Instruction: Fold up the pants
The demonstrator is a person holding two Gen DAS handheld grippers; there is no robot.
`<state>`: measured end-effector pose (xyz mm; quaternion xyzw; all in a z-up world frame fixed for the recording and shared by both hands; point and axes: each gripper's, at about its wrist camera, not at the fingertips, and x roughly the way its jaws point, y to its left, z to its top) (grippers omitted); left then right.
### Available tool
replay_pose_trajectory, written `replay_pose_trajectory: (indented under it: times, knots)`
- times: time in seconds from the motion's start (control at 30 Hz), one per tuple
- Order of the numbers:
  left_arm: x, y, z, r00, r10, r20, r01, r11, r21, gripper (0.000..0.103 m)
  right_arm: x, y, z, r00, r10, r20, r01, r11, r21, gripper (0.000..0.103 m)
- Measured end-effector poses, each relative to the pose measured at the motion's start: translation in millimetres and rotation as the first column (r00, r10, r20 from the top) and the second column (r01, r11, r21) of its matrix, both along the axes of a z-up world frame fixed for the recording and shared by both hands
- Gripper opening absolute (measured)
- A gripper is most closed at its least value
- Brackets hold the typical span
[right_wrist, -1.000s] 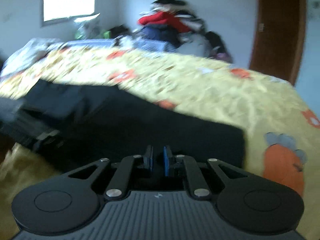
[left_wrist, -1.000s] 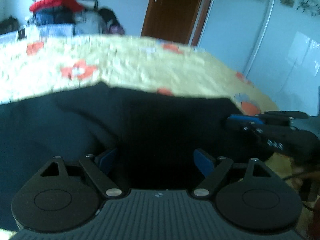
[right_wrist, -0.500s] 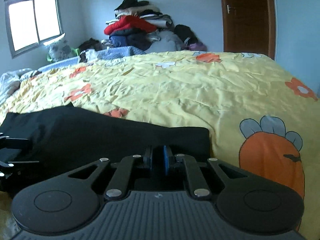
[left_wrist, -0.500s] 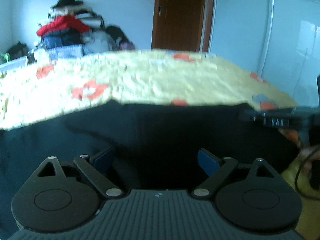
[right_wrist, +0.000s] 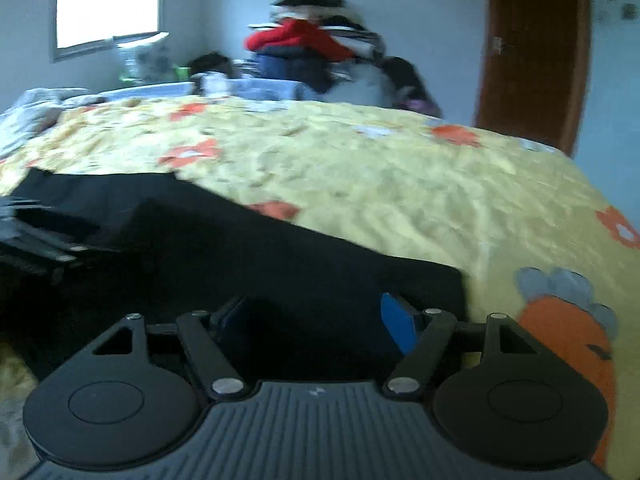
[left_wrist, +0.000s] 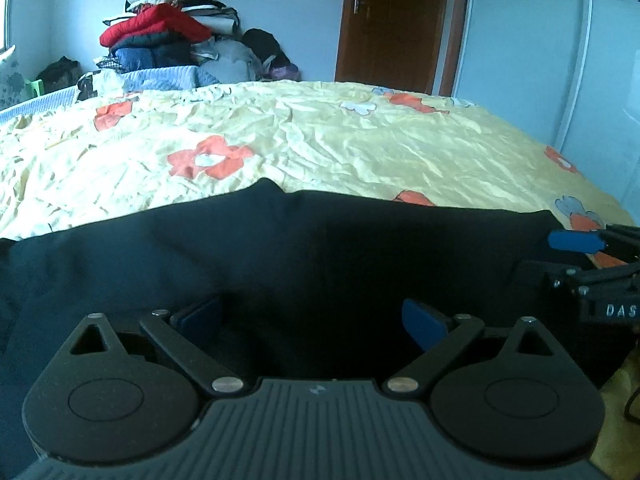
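Black pants (left_wrist: 280,256) lie flat across the near part of a yellow flowered bedspread (left_wrist: 320,140). My left gripper (left_wrist: 312,320) is open, its blue pads spread just above the near edge of the pants. My right gripper (right_wrist: 316,320) is open too, low over the right end of the pants (right_wrist: 280,280). The right gripper also shows at the right edge of the left wrist view (left_wrist: 588,264), beside the pants' right end. The left gripper shows blurred at the left edge of the right wrist view (right_wrist: 36,240).
A pile of clothes with a red jacket (left_wrist: 156,28) stands at the far side of the bed. A brown door (left_wrist: 392,20) is behind the bed, a window (right_wrist: 108,4) at the far left. The bedspread has an orange carrot print (right_wrist: 568,356) at the right.
My right gripper was shut on the pants' edge and has opened, letting go. The left gripper stayed open. The right wrist view has swung and is blurred.
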<state>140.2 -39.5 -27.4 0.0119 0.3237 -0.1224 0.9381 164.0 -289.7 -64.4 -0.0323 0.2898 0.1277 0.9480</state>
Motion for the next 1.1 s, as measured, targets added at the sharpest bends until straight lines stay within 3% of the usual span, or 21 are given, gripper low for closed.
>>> replay_pose_trajectory:
  times: [0.13,0.17,0.3,0.4,0.5,0.67,0.87,1.1]
  knots:
    - [-10,16,10,0.997,0.043,0.064,-0.042,0.999,-0.014,0.098,-12,-4,4,0.998,0.038,0.043,-0.04,0.997,0.06,0.073]
    - [-10,22,10,0.996,0.064,0.062,-0.064,0.998,-0.01,0.098,-12,-2,3,0.998,0.065,0.027,-0.067,0.995,0.069,0.078]
    - [-2,47,-4,0.991,0.132,-0.002,-0.132,0.991,-0.016,0.098,-6,14,-1,0.997,0.079,-0.02,-0.079,0.997,-0.025,0.092]
    - [-5,49,-9,0.991,0.133,0.032,-0.133,0.991,-0.003,0.103,-4,17,-3,0.997,0.066,-0.032,-0.067,0.997,-0.049,0.103]
    - [-4,40,-9,0.992,0.125,0.034,-0.127,0.99,0.058,0.103,-4,16,-4,0.997,0.063,-0.036,-0.065,0.997,-0.045,0.103]
    - [-5,48,-9,0.992,0.119,0.033,-0.119,0.993,0.014,0.103,-4,16,-4,0.998,0.054,-0.043,-0.056,0.998,-0.04,0.103]
    - [-18,60,-3,0.99,0.129,0.05,-0.133,0.988,0.081,0.103,-3,15,-5,0.997,0.05,-0.053,-0.052,0.998,-0.03,0.103]
    - [-31,97,1,0.986,0.165,0.037,-0.167,0.985,0.052,0.102,-2,15,-4,0.997,0.046,-0.058,-0.048,0.998,-0.034,0.103]
